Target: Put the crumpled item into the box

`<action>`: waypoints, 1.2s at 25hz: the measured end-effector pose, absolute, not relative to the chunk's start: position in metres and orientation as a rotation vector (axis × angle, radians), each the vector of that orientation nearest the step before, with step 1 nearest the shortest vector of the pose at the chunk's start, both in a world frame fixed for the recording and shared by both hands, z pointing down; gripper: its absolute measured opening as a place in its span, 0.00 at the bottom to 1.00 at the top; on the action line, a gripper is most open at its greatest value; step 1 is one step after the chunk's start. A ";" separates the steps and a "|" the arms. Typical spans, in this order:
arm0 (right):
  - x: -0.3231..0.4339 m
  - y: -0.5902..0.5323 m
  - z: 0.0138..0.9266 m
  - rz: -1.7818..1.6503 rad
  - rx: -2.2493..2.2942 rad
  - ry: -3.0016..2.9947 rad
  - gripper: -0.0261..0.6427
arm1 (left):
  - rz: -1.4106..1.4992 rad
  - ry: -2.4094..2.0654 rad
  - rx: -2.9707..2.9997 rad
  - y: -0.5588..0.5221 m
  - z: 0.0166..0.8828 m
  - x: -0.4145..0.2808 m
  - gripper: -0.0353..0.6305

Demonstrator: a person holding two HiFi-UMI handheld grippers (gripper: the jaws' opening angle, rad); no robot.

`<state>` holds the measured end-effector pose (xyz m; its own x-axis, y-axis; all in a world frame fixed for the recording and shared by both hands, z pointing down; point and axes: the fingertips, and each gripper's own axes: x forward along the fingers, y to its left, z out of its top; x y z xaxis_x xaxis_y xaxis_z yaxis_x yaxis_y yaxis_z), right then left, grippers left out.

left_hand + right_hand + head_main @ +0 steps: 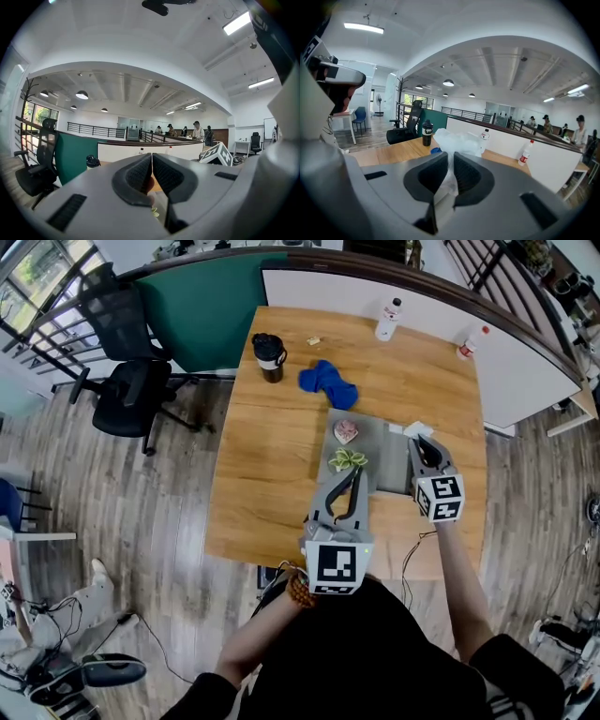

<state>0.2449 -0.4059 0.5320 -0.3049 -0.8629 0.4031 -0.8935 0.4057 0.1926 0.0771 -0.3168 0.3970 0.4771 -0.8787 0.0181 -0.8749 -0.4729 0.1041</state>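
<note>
Far side: black lidded cup [269,356], crumpled blue cloth [327,382], two white plastic bottles [387,319]. Grey open box [377,432] holds pink item [346,431] and green item [348,459]. Wooden table [272,474], open office, plank floor. Right gripper [420,437] is clamped on the white crumpled wrapper [458,140], above the box's far right corner. Left gripper [353,474] is closed, gripping nothing.
</note>
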 end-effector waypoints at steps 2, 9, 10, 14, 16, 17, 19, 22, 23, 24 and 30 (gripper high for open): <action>0.247 -0.411 0.542 0.109 1.490 -2.216 0.11 | -0.048 -1.562 2.615 -0.319 0.399 0.078 0.09; 0.259 -0.429 0.572 0.186 1.478 -2.187 0.11 | -0.007 -1.550 2.601 -0.325 0.406 0.081 0.09; 0.260 -0.430 0.577 0.194 1.475 -2.182 0.11 | -0.007 -1.551 2.602 -0.326 0.407 0.081 0.09; 0.264 -0.435 0.599 0.228 1.457 -2.158 0.11 | 0.005 -1.552 2.601 -0.328 0.413 0.082 0.09; 0.267 -0.436 0.609 0.249 1.449 -2.144 0.11 | 0.010 -1.549 2.596 -0.328 0.414 0.083 0.09; 0.268 -0.436 0.614 0.261 1.445 -2.138 0.11 | 0.011 -1.548 2.593 -0.329 0.415 0.083 0.09; 0.270 -0.437 0.626 0.287 1.438 -2.127 0.11 | 0.023 -1.544 2.589 -0.329 0.418 0.084 0.09; 0.274 -0.437 0.643 0.321 1.424 -2.104 0.11 | 0.037 -1.538 2.585 -0.330 0.421 0.085 0.09; 0.275 -0.437 0.649 0.330 1.419 -2.095 0.11 | 0.039 -1.538 2.584 -0.330 0.421 0.085 0.09; 0.276 -0.438 0.654 0.338 1.413 -2.086 0.11 | 0.039 -1.539 2.583 -0.331 0.421 0.085 0.09; 0.279 -0.444 0.682 0.400 1.391 -2.046 0.11 | 0.045 -1.526 2.583 -0.333 0.426 0.085 0.09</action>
